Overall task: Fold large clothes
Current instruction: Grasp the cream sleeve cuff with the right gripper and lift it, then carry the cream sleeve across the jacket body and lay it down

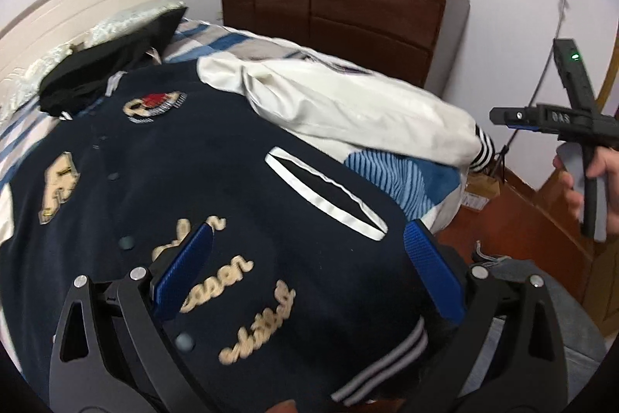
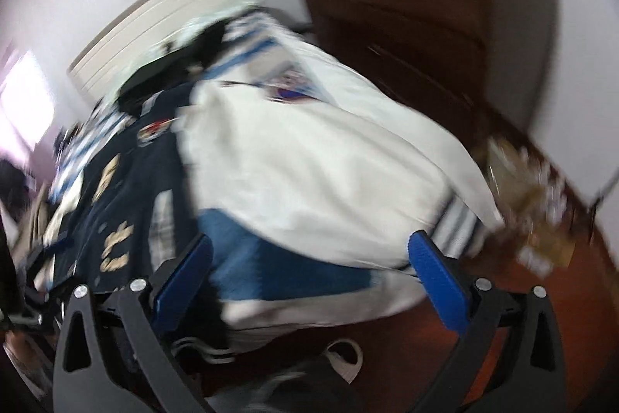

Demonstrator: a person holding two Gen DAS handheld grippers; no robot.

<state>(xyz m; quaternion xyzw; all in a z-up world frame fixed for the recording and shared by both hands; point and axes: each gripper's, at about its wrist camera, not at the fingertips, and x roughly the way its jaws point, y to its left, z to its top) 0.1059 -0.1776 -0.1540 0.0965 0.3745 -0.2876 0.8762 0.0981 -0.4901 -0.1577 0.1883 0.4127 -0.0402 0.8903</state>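
A navy varsity jacket (image 1: pixel 216 180) with cream patches, snaps and a striped hem lies front up on the bed. Its white sleeve (image 1: pixel 348 107) stretches right to a striped cuff (image 1: pixel 481 149) at the bed's edge. My left gripper (image 1: pixel 305 250) is open and empty, hovering over the jacket's lower front. My right gripper (image 2: pixel 309 258) is open and empty, above the bed's corner in front of the white sleeve (image 2: pixel 309 161); that view is motion-blurred. In the left wrist view the right gripper's body (image 1: pixel 557 119) is held in a hand off the bed's right side.
A black garment (image 1: pixel 96 72) and pillows (image 1: pixel 131 18) lie at the head of the bed, on a blue-and-white quilt (image 1: pixel 406 180). A brown dresser (image 1: pixel 348 18) with clutter on top stands behind. A wooden floor (image 1: pixel 514 204) and a cardboard box (image 1: pixel 479 192) lie to the right.
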